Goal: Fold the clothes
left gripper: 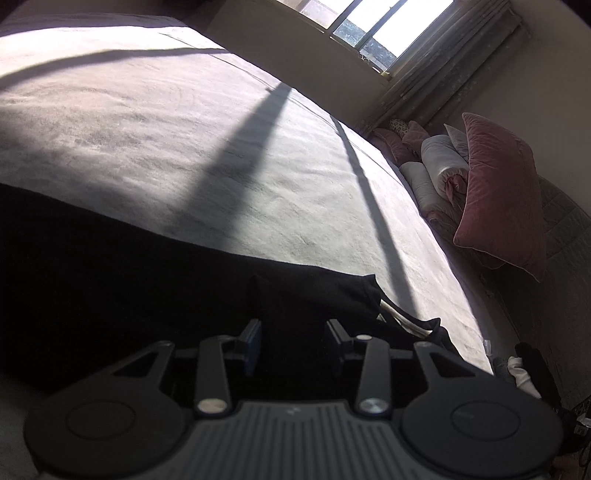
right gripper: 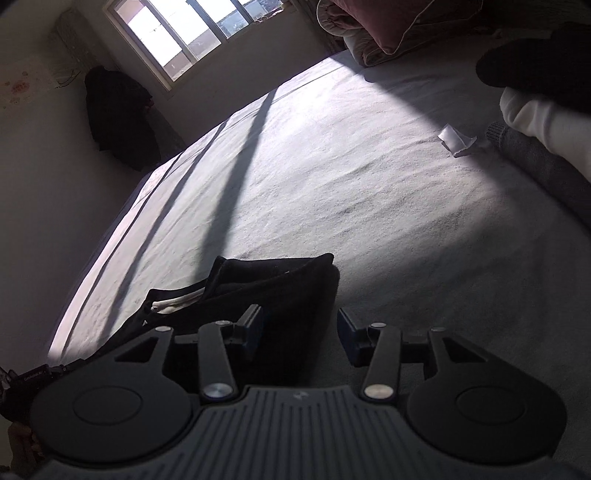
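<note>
A black garment [left gripper: 110, 266] lies on the bed [left gripper: 184, 122], spread over its pale, sunlit cover, and both grippers sit low over it. In the left wrist view the left gripper [left gripper: 295, 339] has its jaws released, with dark cloth showing in the gap between them; the garment fills the frame from 9 o'clock down to 6 o'clock, and a light drawstring [left gripper: 399, 314] pokes out of its edge toward 4 o'clock. In the right wrist view the right gripper [right gripper: 301, 332] likewise stands with its jaws apart, the left finger over the folded black cloth [right gripper: 273, 284] and the right finger over bare bed cover; whether either finger touches the fabric cannot be told. The same drawstring [right gripper: 177, 301] shows at 8 o'clock. At 2 o'clock in the left view, pink pillows [left gripper: 498, 199] and rolled bedding [left gripper: 439, 166] are heaped near the window [left gripper: 373, 26]. At 2 o'clock in the right view lies a small white scrap [right gripper: 456, 140].
</note>
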Tool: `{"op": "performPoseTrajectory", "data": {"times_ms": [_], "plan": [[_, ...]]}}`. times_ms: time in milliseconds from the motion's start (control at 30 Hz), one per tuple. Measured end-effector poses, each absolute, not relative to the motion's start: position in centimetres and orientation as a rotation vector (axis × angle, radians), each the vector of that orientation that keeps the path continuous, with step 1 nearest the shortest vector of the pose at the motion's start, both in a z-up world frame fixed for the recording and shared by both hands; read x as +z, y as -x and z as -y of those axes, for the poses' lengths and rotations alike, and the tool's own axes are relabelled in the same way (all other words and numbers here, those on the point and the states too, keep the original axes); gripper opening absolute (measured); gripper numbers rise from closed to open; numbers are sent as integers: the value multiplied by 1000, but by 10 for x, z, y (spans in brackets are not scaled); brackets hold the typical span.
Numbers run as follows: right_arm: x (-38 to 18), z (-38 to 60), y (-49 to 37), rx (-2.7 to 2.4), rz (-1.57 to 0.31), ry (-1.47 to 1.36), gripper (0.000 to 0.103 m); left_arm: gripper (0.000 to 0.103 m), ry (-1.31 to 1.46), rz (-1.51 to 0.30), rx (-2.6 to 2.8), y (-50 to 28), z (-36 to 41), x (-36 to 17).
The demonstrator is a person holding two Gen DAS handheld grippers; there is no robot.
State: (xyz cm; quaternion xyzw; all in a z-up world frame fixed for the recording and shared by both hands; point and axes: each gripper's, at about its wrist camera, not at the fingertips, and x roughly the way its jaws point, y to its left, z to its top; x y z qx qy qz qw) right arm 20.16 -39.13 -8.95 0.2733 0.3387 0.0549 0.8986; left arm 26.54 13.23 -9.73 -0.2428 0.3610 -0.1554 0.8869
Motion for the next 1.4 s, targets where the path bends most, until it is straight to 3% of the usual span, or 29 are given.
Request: {"op": "performPoseTrajectory", "data": {"times_ms": [100,133,167,200,367,433,567,700,933,1033,1200,1267,1300,1400], "plan": [[-92,377,-189,161,-748,-561,49,37,410,-772,-305,-254,-126,-100],[-95,371,-185,170,-764,-546,45,37,372,-784,-287,-252,-125,-102],[-96,367,-183,160,-771,-523,34,30,329,-798,-261,-251,-124,-105],[-100,362,-183,132,-790,-462,8,24,295,-801,-248,-249,-123,-108],[-96,351,-176,98,-782,-355,13,29,294,-767,-251,-231,-133,-94],[-87,346,-172,94,-758,-315,22,30,312,-726,-269,-225,-137,-88],[-67,328,-171,107,-678,-222,23,30,345,-687,-285,-225,-136,-82],[-62,292,-177,202,-640,-138,37,36,358,-733,-248,-237,-127,-88],[-76,213,-188,411,-654,41,38,36,488,-783,-174,-251,-127,-102],[-84,187,-195,461,-660,118,38,32,516,-790,-164,-254,-127,-105],[-105,169,-205,457,-666,215,38,10,476,-803,-167,-260,-126,-108],[-109,169,-209,454,-665,217,28,8,423,-798,-166,-261,-121,-106],[-109,171,-210,457,-665,207,11,7,417,-790,-161,-262,-121,-104],[-100,184,-215,474,-673,101,6,8,453,-762,-159,-262,-127,-96]]}}
